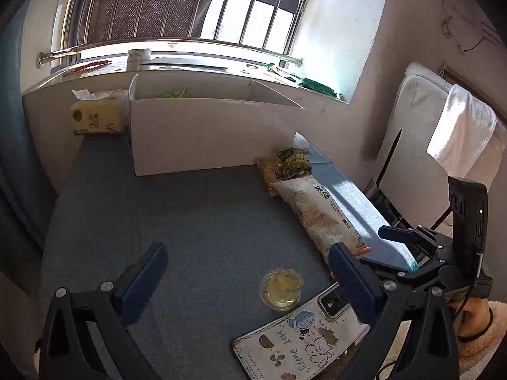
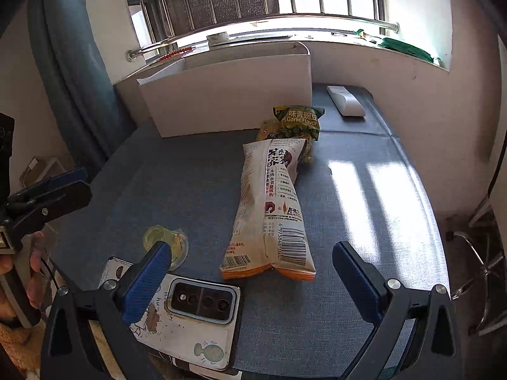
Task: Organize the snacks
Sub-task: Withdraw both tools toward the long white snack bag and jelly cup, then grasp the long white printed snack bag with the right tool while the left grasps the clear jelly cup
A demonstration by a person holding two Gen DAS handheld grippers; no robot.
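Observation:
A long white snack bag lies on the blue-grey table, also in the left wrist view. Behind it lie a green garlic-flavour pea bag and a yellow packet. A small clear jelly cup sits near the front. A white cardboard box stands at the back. My left gripper is open and empty, hovering above the table before the jelly cup. My right gripper is open and empty, just in front of the white bag's near end.
A phone in a cartoon case lies at the table's front edge. A tissue pack stands left of the box. A white remote lies at the back right. A chair with a towel stands right of the table.

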